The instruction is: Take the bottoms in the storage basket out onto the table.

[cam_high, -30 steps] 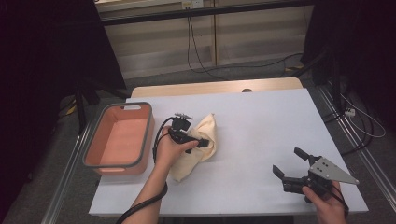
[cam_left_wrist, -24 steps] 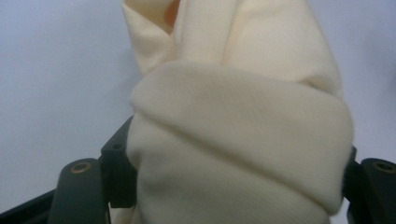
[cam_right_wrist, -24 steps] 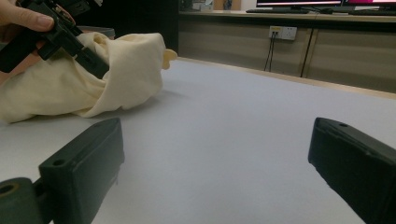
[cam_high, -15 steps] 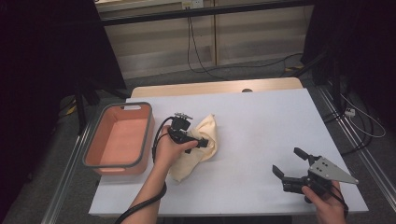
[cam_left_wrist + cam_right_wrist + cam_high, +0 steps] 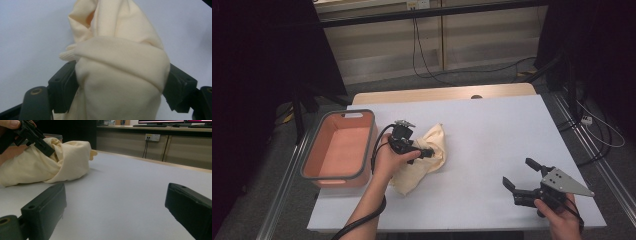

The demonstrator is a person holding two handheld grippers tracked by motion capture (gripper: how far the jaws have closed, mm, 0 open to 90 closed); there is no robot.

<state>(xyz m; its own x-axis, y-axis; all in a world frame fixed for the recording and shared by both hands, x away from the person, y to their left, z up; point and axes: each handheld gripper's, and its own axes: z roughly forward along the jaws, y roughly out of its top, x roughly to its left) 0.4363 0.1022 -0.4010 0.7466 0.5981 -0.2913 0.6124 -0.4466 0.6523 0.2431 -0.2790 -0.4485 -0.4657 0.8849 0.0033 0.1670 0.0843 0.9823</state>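
the left tongs [image 5: 428, 152] have just been opening, with the bunched cream cloth [image 5: 424, 160] between the jaws and its folds touching both pads. the cloth lies on the white table [image 5: 492, 130], just beside the pink tub [image 5: 339, 147]. the right tongs [image 5: 521, 176] hang released, well apart at the table's near right.

Bare forearms, black grippers w/ black cables, grey 3-cornered plate [image 5: 568, 182] on right.
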